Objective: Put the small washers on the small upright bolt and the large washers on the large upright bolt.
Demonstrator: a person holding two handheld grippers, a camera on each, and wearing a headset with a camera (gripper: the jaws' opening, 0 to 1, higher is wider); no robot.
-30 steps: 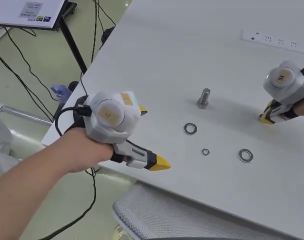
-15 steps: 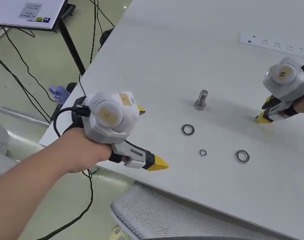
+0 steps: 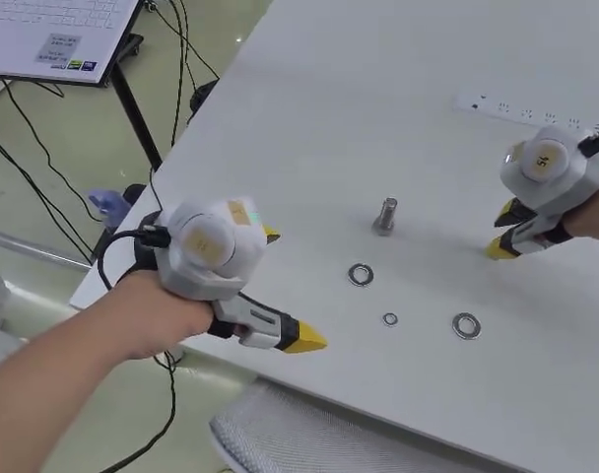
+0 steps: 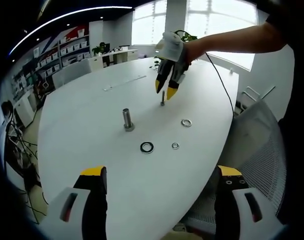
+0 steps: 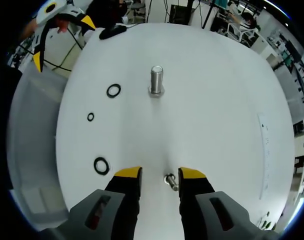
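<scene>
Right tongs (image 5: 159,176), narrowly parted, straddle the small bolt (image 5: 169,181) without gripping it. Left tongs (image 4: 159,172) hang wide at the white surface (image 5: 217,100) edge. Three washers (image 5: 113,90) lie loose near the large bolt (image 5: 156,80).

open table (image 3: 329,118) all round, large bolt (image 3: 384,215) upright

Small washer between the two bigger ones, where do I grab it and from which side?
Probably pinch the small washer across its outer rim, coming straight down from above: it is a thin ring lying flat on the table, offering no raised side.
</scene>
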